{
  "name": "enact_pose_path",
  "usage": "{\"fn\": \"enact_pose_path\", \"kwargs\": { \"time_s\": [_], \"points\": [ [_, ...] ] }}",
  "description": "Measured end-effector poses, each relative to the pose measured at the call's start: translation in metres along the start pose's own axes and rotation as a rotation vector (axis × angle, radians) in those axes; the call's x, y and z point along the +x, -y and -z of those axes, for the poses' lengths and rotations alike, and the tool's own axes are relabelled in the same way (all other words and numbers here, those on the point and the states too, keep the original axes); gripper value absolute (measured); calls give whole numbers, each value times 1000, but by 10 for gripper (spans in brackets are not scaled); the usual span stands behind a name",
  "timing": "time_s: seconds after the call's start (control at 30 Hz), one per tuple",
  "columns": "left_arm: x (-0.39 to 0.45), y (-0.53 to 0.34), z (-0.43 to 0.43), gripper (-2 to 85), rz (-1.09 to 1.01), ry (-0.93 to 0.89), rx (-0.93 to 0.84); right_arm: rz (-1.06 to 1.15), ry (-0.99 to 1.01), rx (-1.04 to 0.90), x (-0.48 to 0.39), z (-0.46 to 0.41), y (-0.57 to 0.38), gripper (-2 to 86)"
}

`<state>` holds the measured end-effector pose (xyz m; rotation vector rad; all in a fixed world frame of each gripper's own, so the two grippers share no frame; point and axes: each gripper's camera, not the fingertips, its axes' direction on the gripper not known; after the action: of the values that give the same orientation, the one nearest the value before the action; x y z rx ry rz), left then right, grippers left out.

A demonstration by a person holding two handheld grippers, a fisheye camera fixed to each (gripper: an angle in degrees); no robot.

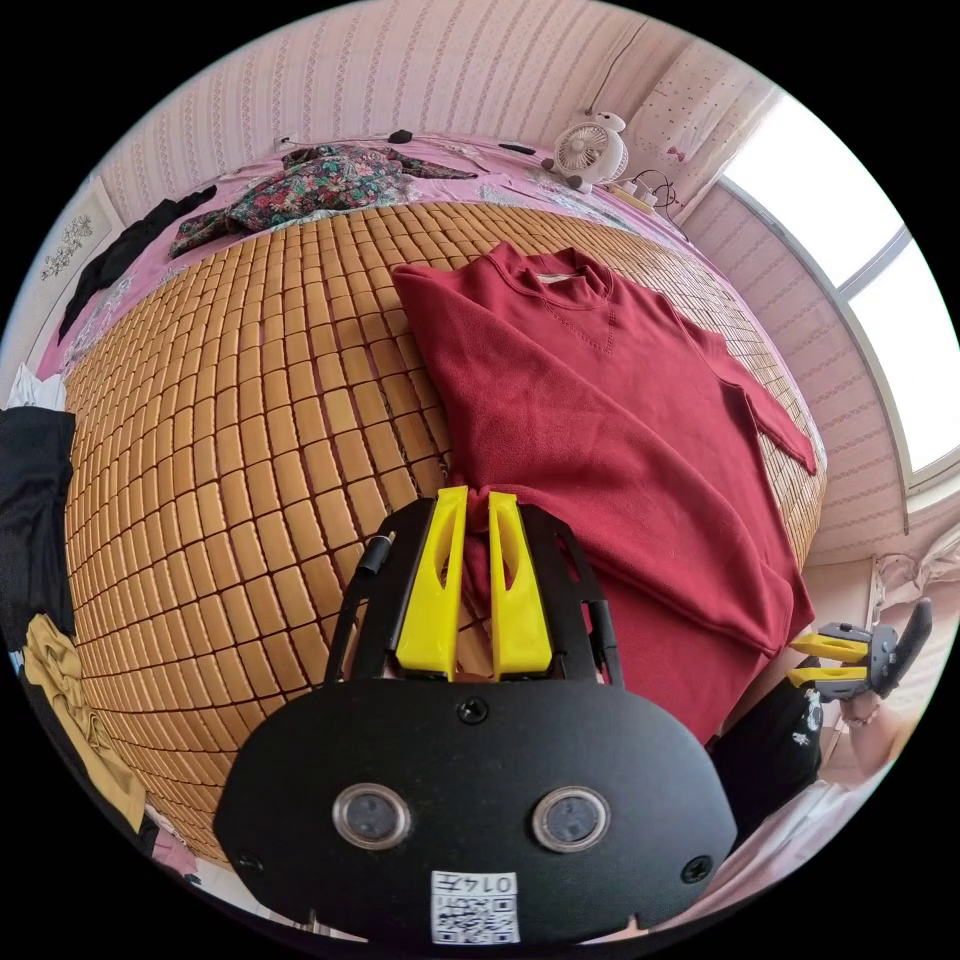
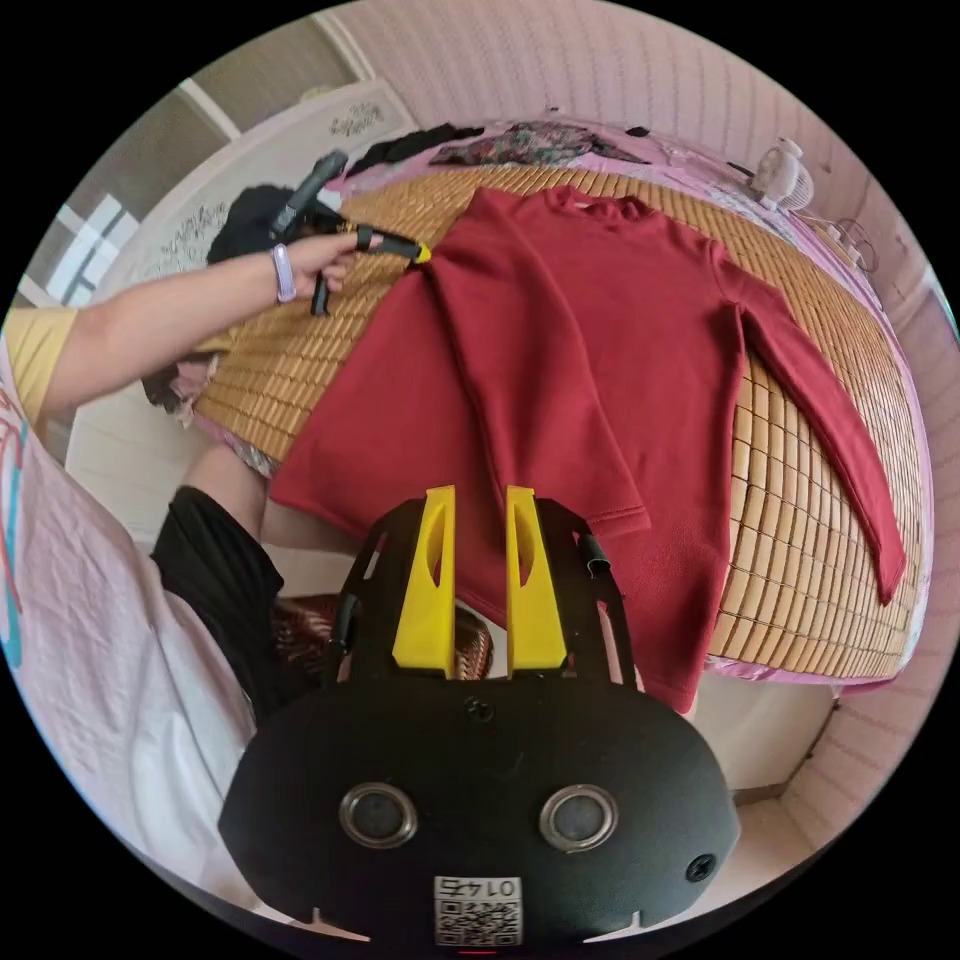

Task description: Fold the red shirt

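Note:
The red shirt (image 1: 600, 400) lies face up on a bamboo mat (image 1: 250, 420), collar toward the far wall. One sleeve (image 2: 530, 400) is folded down across the body; the other sleeve (image 2: 830, 420) lies stretched out on the mat. The hem hangs over the bed's near edge. My left gripper (image 1: 477, 497) is shut on the shirt's folded side edge, with red cloth pinched between its yellow jaws. It also appears in the right gripper view as the left gripper (image 2: 420, 252), at that same edge. My right gripper (image 2: 480, 495) hovers open above the hem, holding nothing, and is seen off the bed's edge (image 1: 815, 662).
A floral garment (image 1: 310, 185) and dark clothes lie at the mat's far end. A small fan (image 1: 595, 150) stands near the window corner. Black clothes (image 1: 35, 500) and a yellowish cloth (image 1: 70, 700) sit off one side. The person's arm (image 2: 170, 300) reaches over the bed's edge.

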<state>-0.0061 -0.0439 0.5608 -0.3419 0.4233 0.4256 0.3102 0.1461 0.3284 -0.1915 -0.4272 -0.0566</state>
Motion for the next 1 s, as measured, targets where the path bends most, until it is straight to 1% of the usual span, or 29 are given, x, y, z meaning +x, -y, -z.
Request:
{"fn": "enact_pose_path", "kwargs": {
  "time_s": [0.03, 0.07, 0.13, 0.17, 0.2, 0.23, 0.3, 0.4, 0.5, 0.6, 0.67, 0.73, 0.8, 0.83, 0.87, 0.9, 0.93, 1.0],
  "points": [
    [1, 1, -1, 36, 2, 1, -3, -82, 6, 43, 21, 8, -2, 86],
    [1, 2, -2, 36, 12, 0, -4, -118, -20, 31, 31, 6, -2, 86],
    [0, 2, -2, 36, 30, -8, 3, -209, -193, -97, 63, -22, -9, 88],
    [0, 1, -2, 37, 35, -10, 9, -237, -211, -137, 70, -30, -11, 88],
    [1, 1, -2, 37, 30, -6, 10, -283, -184, -186, 80, -39, -16, 89],
    [2, 0, -2, 37, 26, -1, 9, -275, -158, -135, 81, -31, -21, 81],
    [7, 0, -2, 38, 2, 27, 4, -274, -146, -138, 81, -25, -27, 68],
    [13, -5, -5, 41, 11, 59, 22, -280, -186, -109, 83, -19, -42, 47],
    [19, -7, -3, 47, 33, 84, 34, -331, -155, -106, 88, -21, -49, 25],
    [15, -12, 4, 52, 74, 17, 44, -240, -161, -108, 77, -8, -46, 40],
    [12, -16, 13, 55, 67, 12, 31, -179, -218, -45, 73, 12, -50, 49],
    [15, -26, 29, 45, 31, 27, 66, -142, -457, 17, 82, 32, -57, 61],
    [27, -49, 56, 32, -4, 103, 169, -163, -593, 45, 106, 40, -62, 70],
    [31, -55, 62, 28, -5, 110, 186, -207, -633, 72, 128, 44, -65, 84],
    [41, -66, 70, 22, -19, 98, 222, -239, -638, 88, 141, 47, -65, 92],
    [56, -76, 75, 15, -56, 65, 242, -318, -629, 120, 169, 53, -65, 107],
    [66, -80, 75, 12, -79, 51, 239, -421, -601, 157, 197, 60, -65, 121],
    [118, -94, 58, 3, -214, 22, 159, -562, -545, 214, 235, 67, -64, 144]
  ]
}}
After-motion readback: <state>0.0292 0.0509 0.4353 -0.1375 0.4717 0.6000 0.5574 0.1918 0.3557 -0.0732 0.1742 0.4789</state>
